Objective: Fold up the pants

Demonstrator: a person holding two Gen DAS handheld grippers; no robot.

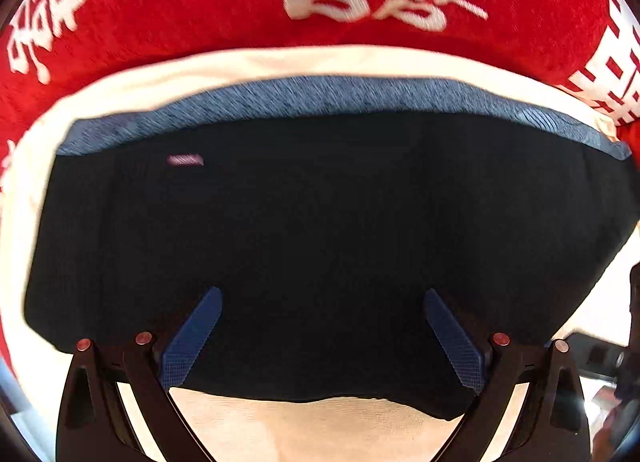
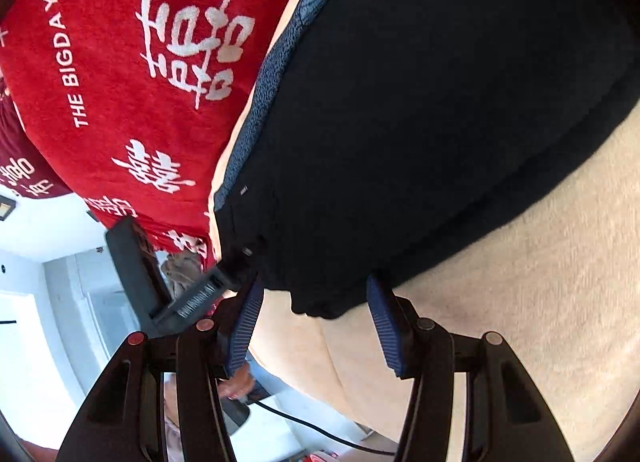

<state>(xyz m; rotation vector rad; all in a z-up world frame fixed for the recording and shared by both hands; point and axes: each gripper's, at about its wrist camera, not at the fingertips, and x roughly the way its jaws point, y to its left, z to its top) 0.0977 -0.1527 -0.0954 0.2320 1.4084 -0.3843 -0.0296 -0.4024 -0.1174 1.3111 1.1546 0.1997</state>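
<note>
- The dark pants (image 1: pixel 312 229) are lying folded on the cream bedsheet (image 1: pixel 280 434), right beside the red blanket (image 1: pixel 160 1).
- My left tongs (image 1: pixel 323 298) are hanging wide open over the pants, gripping nothing.
- My right tongs (image 2: pixel 316 286) are gaping about halfway at the pants' corner, holding nothing.

The dark pants (image 1: pixel 320 246) lie folded flat on a cream sheet (image 1: pixel 280 61), and they fill most of the view. A blue-grey band (image 1: pixel 320 97) runs along the far edge of the pants. Beyond the pants lies a red blanket (image 1: pixel 160 13) with white characters. The left gripper (image 1: pixel 322 334) points down over the near edge of the pants, its two blue fingers (image 1: pixel 192 342) wide apart with nothing between them.
</note>
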